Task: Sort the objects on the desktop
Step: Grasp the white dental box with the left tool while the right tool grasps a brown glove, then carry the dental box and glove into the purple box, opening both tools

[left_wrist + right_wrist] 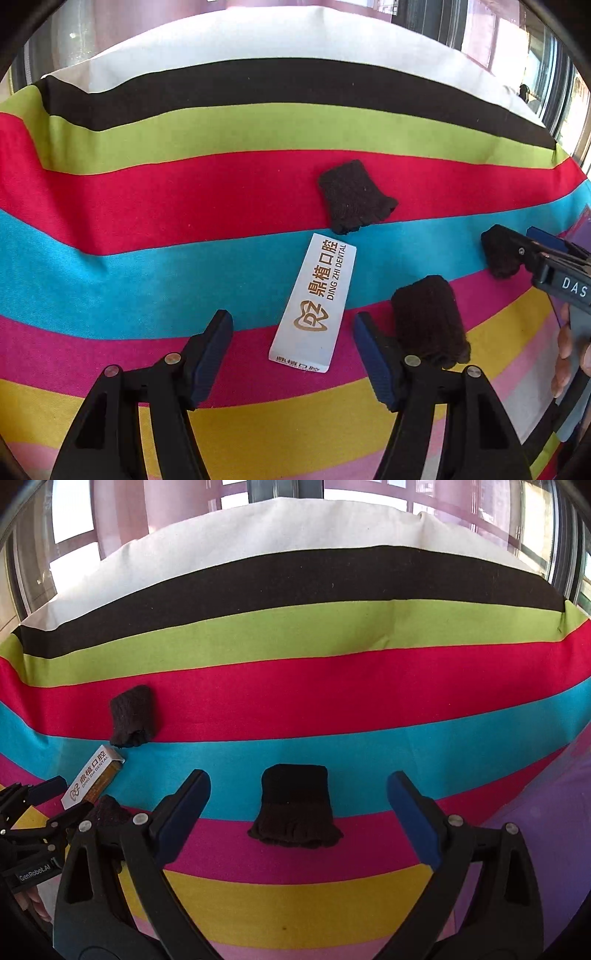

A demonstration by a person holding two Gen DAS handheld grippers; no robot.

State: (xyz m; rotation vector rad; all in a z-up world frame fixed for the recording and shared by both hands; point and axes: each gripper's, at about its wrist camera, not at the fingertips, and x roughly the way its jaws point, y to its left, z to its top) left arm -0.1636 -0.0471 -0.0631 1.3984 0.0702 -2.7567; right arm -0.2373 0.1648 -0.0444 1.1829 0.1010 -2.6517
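Left claw, jaws apart and empty, straddles my white dental box on the striped table, right claw likewise open around one dark knitted sleeve; risk: neighbouring sleeve beside the left finger may snag when I close.

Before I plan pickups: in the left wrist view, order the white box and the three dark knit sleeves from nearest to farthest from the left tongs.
1. White box, between the left tongs.
2. Knit sleeve, beside the right finger.
3. Too close to call: knit sleeve on the red stripe, ahead; knit sleeve at the right edge, by the right tongs.
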